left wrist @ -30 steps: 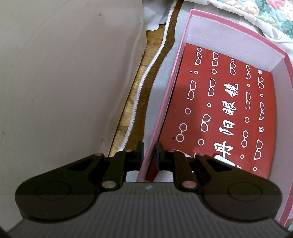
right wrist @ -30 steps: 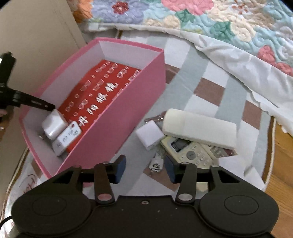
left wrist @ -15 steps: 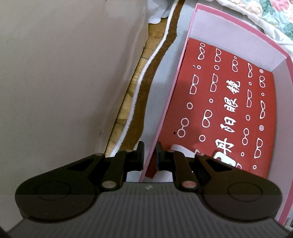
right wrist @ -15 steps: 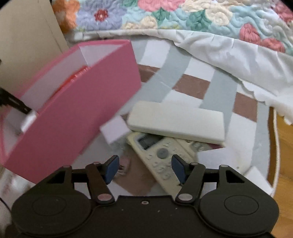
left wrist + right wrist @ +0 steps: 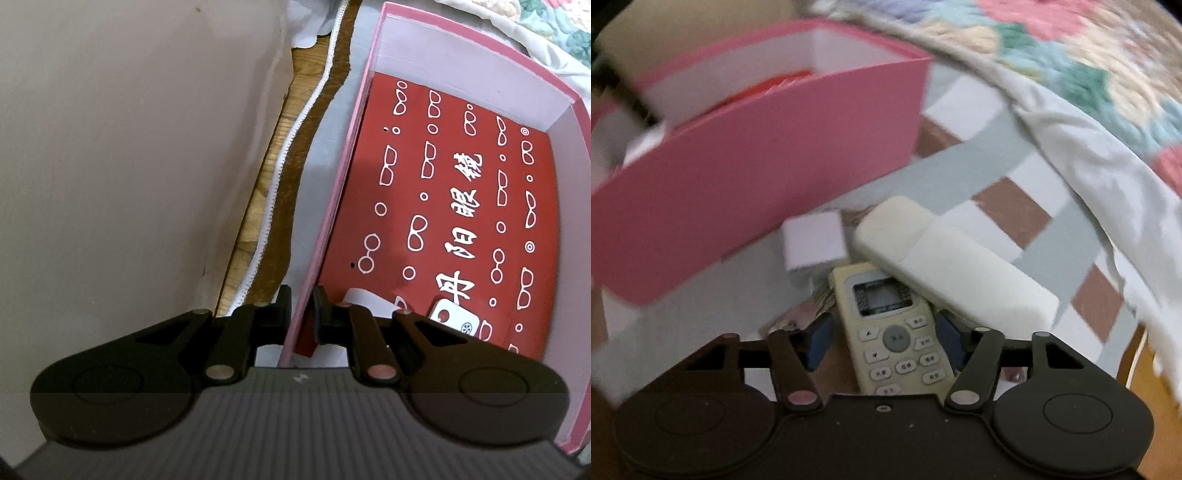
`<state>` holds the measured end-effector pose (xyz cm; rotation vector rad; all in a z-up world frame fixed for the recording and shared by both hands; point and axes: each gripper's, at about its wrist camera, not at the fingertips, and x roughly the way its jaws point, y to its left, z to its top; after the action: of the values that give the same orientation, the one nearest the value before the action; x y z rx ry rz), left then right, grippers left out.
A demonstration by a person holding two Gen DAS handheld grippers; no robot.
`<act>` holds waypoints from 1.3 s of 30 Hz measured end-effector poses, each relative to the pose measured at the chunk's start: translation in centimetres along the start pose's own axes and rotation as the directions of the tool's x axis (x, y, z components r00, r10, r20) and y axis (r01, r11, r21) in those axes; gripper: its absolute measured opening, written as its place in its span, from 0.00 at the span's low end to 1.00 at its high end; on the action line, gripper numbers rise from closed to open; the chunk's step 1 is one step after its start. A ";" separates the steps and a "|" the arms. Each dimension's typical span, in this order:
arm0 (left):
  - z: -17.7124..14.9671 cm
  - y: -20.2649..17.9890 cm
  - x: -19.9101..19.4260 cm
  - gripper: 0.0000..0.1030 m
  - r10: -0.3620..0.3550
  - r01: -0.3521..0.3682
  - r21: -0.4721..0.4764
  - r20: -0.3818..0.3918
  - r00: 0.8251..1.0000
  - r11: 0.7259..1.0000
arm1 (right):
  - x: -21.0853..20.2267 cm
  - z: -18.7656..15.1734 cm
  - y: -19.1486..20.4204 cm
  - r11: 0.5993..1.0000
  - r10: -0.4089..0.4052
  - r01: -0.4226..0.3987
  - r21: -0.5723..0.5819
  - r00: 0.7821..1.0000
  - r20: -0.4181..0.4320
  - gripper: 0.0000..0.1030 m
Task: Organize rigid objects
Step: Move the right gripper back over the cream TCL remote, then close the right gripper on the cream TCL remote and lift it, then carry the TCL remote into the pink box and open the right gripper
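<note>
My left gripper [image 5: 300, 306] is shut on the near left wall of the pink box [image 5: 343, 177], one finger outside and one inside. The box holds a red glasses case [image 5: 461, 221] and small white items [image 5: 456, 319]. In the right wrist view the pink box [image 5: 768, 177] stands at upper left. My right gripper [image 5: 884, 338] is open, its blue pads either side of a cream air-conditioner remote [image 5: 890, 325]. A long white case [image 5: 956, 266] lies across the remote's top. A white cube charger [image 5: 814, 242] sits beside the box.
A beige wall or cabinet side [image 5: 129, 166] rises left of the box. Everything lies on a checked mat [image 5: 1034, 206] over a wooden floor [image 5: 266, 206]. A floral quilt [image 5: 1071, 66] hangs at upper right.
My right gripper has moved down and forward until its open fingers straddle the remote. The left gripper keeps its hold on the box wall, which has shifted slightly.
</note>
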<state>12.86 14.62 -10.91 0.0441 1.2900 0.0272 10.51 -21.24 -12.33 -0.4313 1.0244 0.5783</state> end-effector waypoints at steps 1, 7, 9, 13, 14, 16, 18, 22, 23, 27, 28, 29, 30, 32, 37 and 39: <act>0.0 0.0 0.0 0.11 -0.001 0.001 -0.003 -0.001 1.000 1.000 | 0.0 0.2 0.0 1.000 0.009 -0.009 -0.017 1.000 -0.020 0.66; 0.1 -0.1 -0.1 0.11 -0.002 0.002 0.010 -0.003 1.000 1.000 | -1.2 -0.1 -0.5 0.976 0.189 -0.183 0.115 0.981 -0.045 0.62; 0.1 0.0 -0.1 0.11 0.001 -0.001 0.009 -0.005 1.000 1.000 | -0.7 -0.3 -0.5 0.976 0.171 -0.162 0.148 0.984 -0.049 0.64; 0.2 -0.1 -0.1 0.11 0.000 0.000 0.007 -0.005 1.000 1.000 | 0.8 -0.5 0.8 0.990 0.132 -0.129 0.056 0.990 -0.045 0.70; 0.2 -0.1 0.0 0.11 -0.001 0.001 0.003 -0.005 1.000 1.000 | 0.8 -0.7 1.2 0.992 0.122 -0.120 0.047 0.992 -0.038 0.71; 0.3 0.0 0.0 0.11 -0.004 0.004 -0.006 -0.007 1.000 1.000 | 0.7 -0.5 0.8 0.988 0.120 -0.115 0.102 0.992 -0.038 0.65; 0.3 0.1 0.0 0.11 -0.004 0.004 -0.003 -0.006 1.000 1.000 | 0.4 -0.7 0.7 0.987 0.105 -0.100 0.124 0.994 -0.033 0.61; 0.1 0.2 0.0 0.11 -0.005 0.005 -0.002 -0.003 1.000 1.000 | -0.7 -1.0 -0.5 0.954 0.110 -0.108 0.280 0.994 0.006 0.61; 0.1 0.2 0.0 0.11 -0.004 0.004 -0.002 -0.002 1.000 1.000 | -0.9 -1.1 -0.9 0.940 0.112 -0.111 0.322 0.994 0.014 0.61; -0.3 0.0 -0.1 0.11 0.005 -0.005 0.008 0.011 1.000 1.000 | -1.5 -1.5 -2.3 0.868 0.142 -0.147 0.474 0.989 0.046 0.61; -0.3 0.1 -0.1 0.11 0.003 -0.003 0.007 0.012 1.000 1.000 | -1.5 -1.6 -2.4 0.855 0.147 -0.158 0.494 0.987 0.060 0.61; -0.4 0.1 -0.2 0.11 0.001 -0.001 0.009 0.014 1.000 1.000 | -1.7 -1.7 -2.5 0.847 0.143 -0.163 0.505 0.987 0.079 0.61; -0.5 0.1 -0.2 0.11 0.000 0.000 0.010 0.016 1.000 1.000 | -2.0 -1.7 -2.3 0.848 0.129 -0.158 0.505 0.987 0.092 0.61; -0.5 0.3 -0.3 0.11 -0.007 0.007 0.003 0.016 1.000 1.000 | -2.5 -1.5 -1.9 0.862 0.090 -0.121 0.492 0.992 0.086 0.60; -0.5 0.5 -0.3 0.10 -0.016 0.016 0.011 0.014 1.000 1.000 | -5.1 -0.1 -1.3 0.887 0.011 -0.069 0.457 0.992 0.127 0.60; -0.5 0.5 -0.4 0.10 -0.015 0.015 0.018 0.016 1.000 1.000 | -6.7 1.0 -1.1 0.895 -0.007 -0.070 0.441 0.985 0.170 0.59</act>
<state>12.29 15.09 -10.67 0.0499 1.2747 0.0025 9.18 -23.16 -5.85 0.0422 0.9671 0.3822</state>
